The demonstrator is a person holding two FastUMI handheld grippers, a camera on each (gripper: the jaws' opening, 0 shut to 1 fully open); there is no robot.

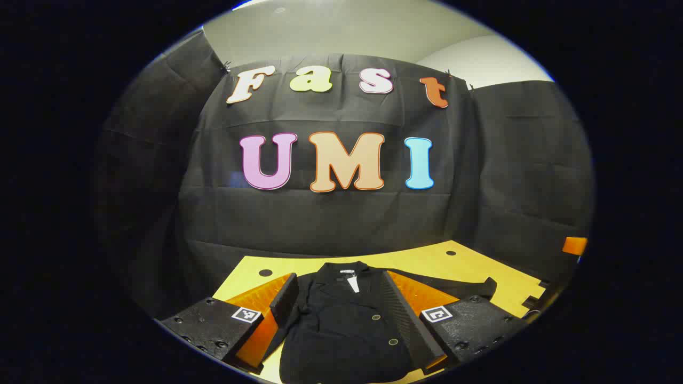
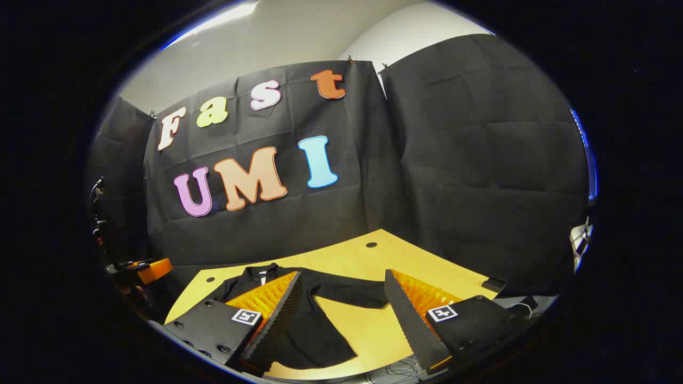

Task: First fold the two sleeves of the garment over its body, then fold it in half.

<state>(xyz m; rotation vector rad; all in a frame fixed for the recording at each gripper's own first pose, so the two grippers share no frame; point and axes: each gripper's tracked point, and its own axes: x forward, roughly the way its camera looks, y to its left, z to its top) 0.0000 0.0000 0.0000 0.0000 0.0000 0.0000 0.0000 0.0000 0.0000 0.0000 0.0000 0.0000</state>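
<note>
A black buttoned jacket lies flat on the yellow table, collar toward the wall, with a white tag at the neck. One sleeve stretches out to the right. My left gripper hovers open above the jacket's body, fingers wide on either side of it. In the right gripper view the same jacket lies at lower left with its sleeve reaching across the table. My right gripper stands open above that sleeve and the bare tabletop, holding nothing.
The table has small dark holes near its far edge and a notched right edge. Black cloth walls close in behind and at the sides. An orange-and-black device sits at the far left. Cables hang at the table's front.
</note>
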